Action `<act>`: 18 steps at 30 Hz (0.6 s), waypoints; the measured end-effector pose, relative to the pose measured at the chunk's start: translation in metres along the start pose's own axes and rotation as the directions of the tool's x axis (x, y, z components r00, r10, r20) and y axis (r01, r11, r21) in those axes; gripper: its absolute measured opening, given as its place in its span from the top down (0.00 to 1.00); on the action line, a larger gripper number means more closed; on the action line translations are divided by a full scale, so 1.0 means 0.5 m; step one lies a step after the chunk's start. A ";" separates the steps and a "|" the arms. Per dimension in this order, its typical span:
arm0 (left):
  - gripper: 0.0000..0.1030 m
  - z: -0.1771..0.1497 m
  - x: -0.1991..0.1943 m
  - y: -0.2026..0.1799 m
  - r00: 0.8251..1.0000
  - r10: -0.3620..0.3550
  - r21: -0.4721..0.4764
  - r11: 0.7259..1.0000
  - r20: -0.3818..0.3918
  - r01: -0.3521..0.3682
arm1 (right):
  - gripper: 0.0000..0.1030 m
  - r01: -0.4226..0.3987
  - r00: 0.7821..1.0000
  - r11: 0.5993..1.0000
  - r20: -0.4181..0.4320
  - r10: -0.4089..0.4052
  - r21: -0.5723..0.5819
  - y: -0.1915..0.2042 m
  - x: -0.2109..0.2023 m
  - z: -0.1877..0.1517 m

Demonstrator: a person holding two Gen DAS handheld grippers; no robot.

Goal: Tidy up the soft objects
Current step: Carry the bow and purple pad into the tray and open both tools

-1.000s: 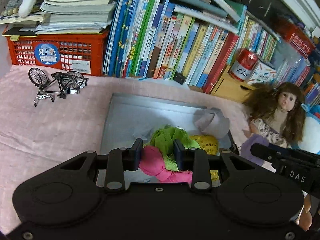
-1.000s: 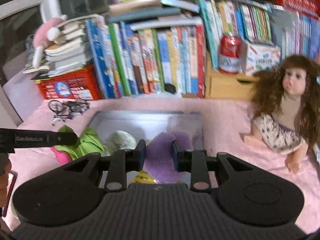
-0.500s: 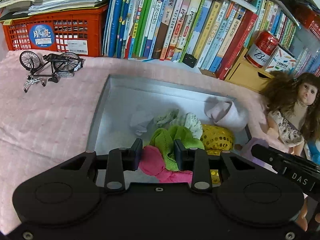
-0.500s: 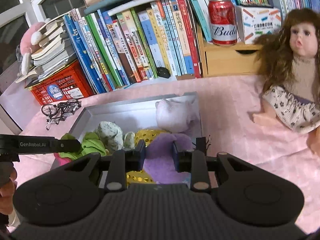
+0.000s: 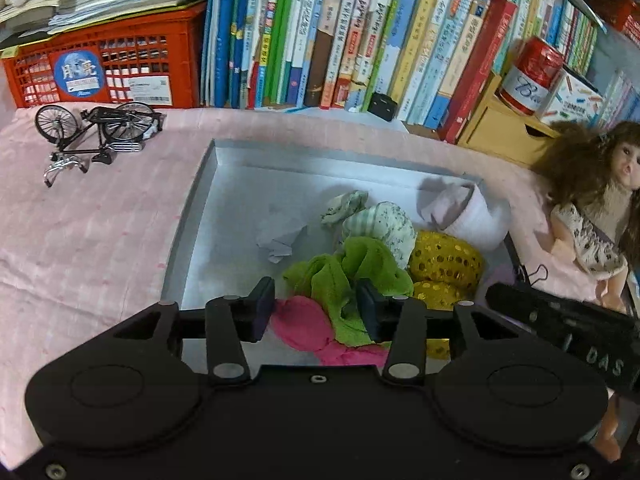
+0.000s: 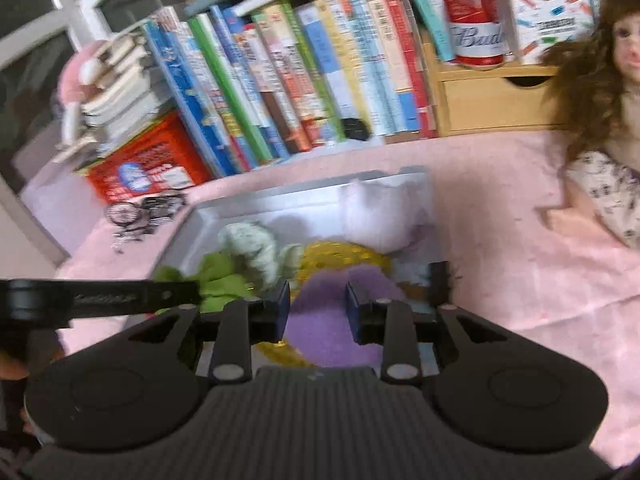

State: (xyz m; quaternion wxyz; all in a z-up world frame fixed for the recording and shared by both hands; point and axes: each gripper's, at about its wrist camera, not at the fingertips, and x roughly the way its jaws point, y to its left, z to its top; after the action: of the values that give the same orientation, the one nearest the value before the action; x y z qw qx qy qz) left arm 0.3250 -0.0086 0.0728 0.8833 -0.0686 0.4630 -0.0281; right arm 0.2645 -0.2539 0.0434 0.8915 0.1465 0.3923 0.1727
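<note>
You can read "DAS" in pale letters on the black bar (image 5: pixel 568 332) at the right. The red can (image 6: pixel 476 20) shows a cursive "Bud". The red crate's (image 5: pixel 100 68) blue sticker carries "月亮".

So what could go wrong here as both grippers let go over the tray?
The left gripper is opening, but the green cloth drapes over one pad and could lift back out. The purple cloth under the opening right gripper lies near the tray edge and may slip out.
</note>
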 end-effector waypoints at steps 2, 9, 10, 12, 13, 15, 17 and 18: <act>0.50 0.001 -0.012 -0.003 1.000 0.002 0.016 1.000 0.019 -0.002 | 0.41 -0.023 1.000 1.000 0.010 0.023 0.005 0.002 -0.007 -0.003; 0.33 0.000 -0.065 -0.015 0.996 0.002 0.055 0.998 0.086 -0.007 | 0.39 -0.042 0.998 0.999 0.049 0.042 -0.004 0.011 -0.044 0.000; 0.32 -0.002 -0.072 -0.016 0.996 -0.002 0.054 0.999 0.089 -0.003 | 0.39 -0.040 0.998 0.999 0.055 0.040 -0.006 0.011 -0.050 0.000; 0.32 -0.009 -0.087 -0.015 0.995 -0.011 0.058 0.998 0.100 0.005 | 0.37 -0.033 0.997 0.999 0.071 0.034 -0.016 0.014 -0.069 -0.002; 0.32 -0.013 -0.095 -0.015 0.994 -0.012 0.060 0.998 0.105 0.006 | 0.35 -0.027 0.997 0.999 0.078 0.029 -0.023 0.015 -0.076 -0.004; 0.31 -0.022 -0.113 -0.016 0.993 -0.019 0.069 0.998 0.120 0.011 | 0.33 -0.017 0.996 0.999 0.092 0.020 -0.034 0.019 -0.096 -0.008; 0.29 -0.033 -0.129 -0.017 0.991 -0.020 0.066 0.998 0.134 0.012 | 0.31 0.001 0.994 0.999 0.107 0.005 -0.051 0.024 -0.114 -0.013; 0.29 -0.039 -0.138 -0.018 0.990 -0.025 0.068 0.998 0.139 0.016 | 0.28 0.008 0.993 0.998 0.116 -0.001 -0.061 0.027 -0.125 -0.017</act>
State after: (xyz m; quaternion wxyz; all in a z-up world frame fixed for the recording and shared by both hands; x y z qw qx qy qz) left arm 0.2695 -0.0114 0.1193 0.9149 -0.0458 0.3982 -0.0478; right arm 0.2161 -0.2670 0.0837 0.9172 0.1278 0.3348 0.1739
